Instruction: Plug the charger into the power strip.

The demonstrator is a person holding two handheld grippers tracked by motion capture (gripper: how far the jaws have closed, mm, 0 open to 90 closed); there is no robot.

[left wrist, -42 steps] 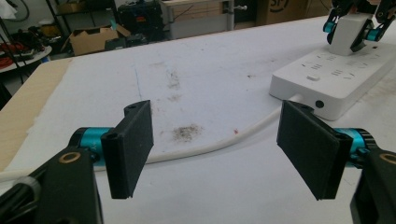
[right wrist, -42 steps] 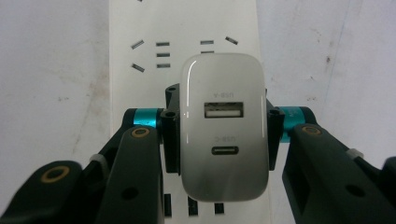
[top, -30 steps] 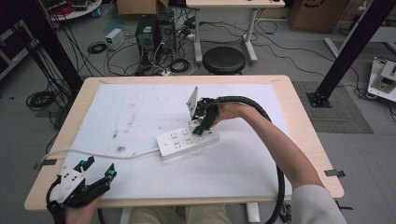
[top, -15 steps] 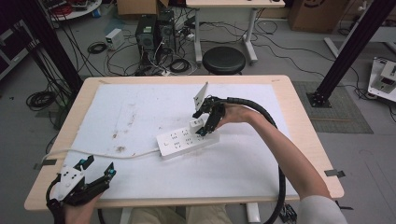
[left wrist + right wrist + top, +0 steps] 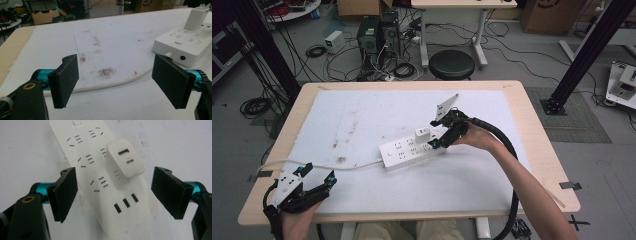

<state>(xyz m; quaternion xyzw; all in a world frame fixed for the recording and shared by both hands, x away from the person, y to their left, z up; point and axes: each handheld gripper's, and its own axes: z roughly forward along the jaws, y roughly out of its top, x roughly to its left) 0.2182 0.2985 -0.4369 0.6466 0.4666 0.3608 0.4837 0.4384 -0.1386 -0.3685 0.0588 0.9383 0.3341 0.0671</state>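
Gripper: right gripper (image 5: pixel 113 192), black jaws spread wide, holding nothing.
Power strip: white power strip (image 5: pixel 87 170) lying flat on the white table cover (image 5: pixel 27 150), running diagonally between the jaws.
Charger: white charger (image 5: pixel 124 163) standing plugged into the strip, two ports on its top face.
Near end: three dark slots, charger just beyond them.

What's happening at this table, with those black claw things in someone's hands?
A person sits at the table holding a two-jaw gripper in each hand. The right gripper hangs open just above a white power strip, its jaws either side of a white USB charger plugged into the strip, gripping nothing. The left gripper rests open near the table's front corner, beside the strip's white cable.
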